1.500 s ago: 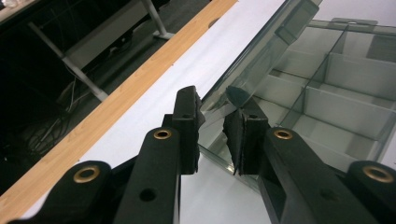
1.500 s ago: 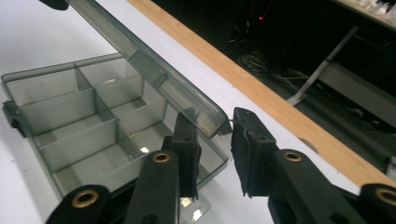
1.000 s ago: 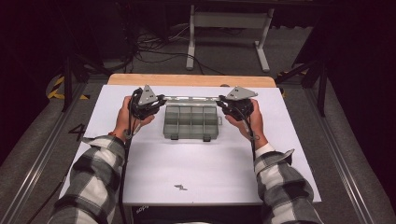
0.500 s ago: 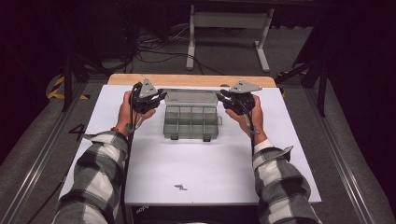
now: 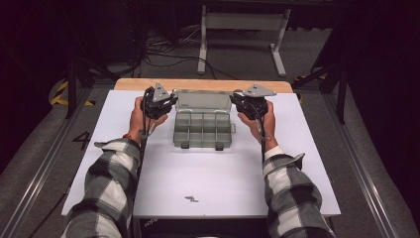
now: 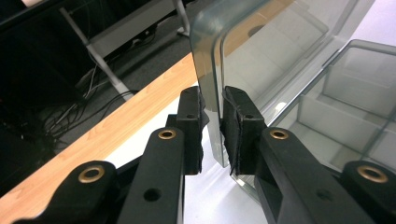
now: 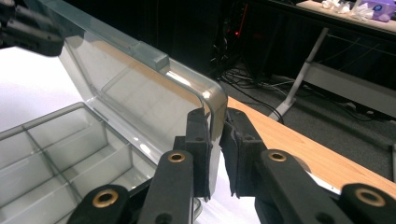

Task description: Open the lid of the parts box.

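The clear box [image 5: 203, 130] sits mid-bench [image 5: 213, 183], lid [image 5: 202, 100] raised upright; the left claw [image 6: 212, 128] is clamped on the lid's left edge; the right claw [image 7: 217, 154], its jaws just closing, straddles the right corner.

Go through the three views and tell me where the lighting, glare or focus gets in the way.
High view: the white table top is brightly lit, the floor around it falls to near black, and the picture is a bit soft. Left gripper view: the clear lid carries pale reflections; the near fingers are sharp. Right gripper view: a bright glare streak runs along the lid's curved corner, and the background is dark.
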`<state>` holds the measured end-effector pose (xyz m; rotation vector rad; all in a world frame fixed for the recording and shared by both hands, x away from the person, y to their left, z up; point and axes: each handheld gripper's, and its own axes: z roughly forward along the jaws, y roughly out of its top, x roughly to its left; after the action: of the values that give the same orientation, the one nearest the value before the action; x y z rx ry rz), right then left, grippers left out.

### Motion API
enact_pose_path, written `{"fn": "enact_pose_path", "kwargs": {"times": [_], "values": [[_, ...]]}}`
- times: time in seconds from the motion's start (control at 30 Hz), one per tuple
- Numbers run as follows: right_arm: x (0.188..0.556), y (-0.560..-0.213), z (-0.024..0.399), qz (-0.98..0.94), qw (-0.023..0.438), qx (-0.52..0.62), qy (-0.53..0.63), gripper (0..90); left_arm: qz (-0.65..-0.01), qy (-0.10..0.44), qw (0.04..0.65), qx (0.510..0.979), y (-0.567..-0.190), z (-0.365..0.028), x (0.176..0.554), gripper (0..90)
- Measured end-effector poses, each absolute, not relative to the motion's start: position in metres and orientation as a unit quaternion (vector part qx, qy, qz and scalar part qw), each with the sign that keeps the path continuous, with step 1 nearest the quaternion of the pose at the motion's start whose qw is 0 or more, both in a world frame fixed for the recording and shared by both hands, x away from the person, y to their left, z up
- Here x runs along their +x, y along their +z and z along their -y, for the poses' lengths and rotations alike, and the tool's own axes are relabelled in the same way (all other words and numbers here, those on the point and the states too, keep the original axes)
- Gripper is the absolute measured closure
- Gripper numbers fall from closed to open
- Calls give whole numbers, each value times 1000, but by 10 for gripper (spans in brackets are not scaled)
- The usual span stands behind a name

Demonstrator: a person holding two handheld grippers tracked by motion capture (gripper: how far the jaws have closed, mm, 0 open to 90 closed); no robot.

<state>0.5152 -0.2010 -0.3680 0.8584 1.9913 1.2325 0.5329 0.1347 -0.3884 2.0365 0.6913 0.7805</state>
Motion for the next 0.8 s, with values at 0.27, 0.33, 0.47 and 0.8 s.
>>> {"fn": "enact_pose_path", "kwargs": {"times": [0.27, 0.33, 0.47, 0.8], "values": [[521, -376, 200, -739, 331, 341, 476, 829, -295, 302, 423, 802, -394, -134, 540, 803], [522, -377, 199, -737, 334, 343, 478, 829, -299, 300, 427, 799, -395, -134, 542, 804], [525, -384, 196, -723, 345, 353, 483, 829, -304, 303, 428, 795, -397, -133, 544, 804], [533, -394, 193, -720, 351, 364, 475, 823, -323, 322, 415, 787, -405, -126, 547, 794]]}}
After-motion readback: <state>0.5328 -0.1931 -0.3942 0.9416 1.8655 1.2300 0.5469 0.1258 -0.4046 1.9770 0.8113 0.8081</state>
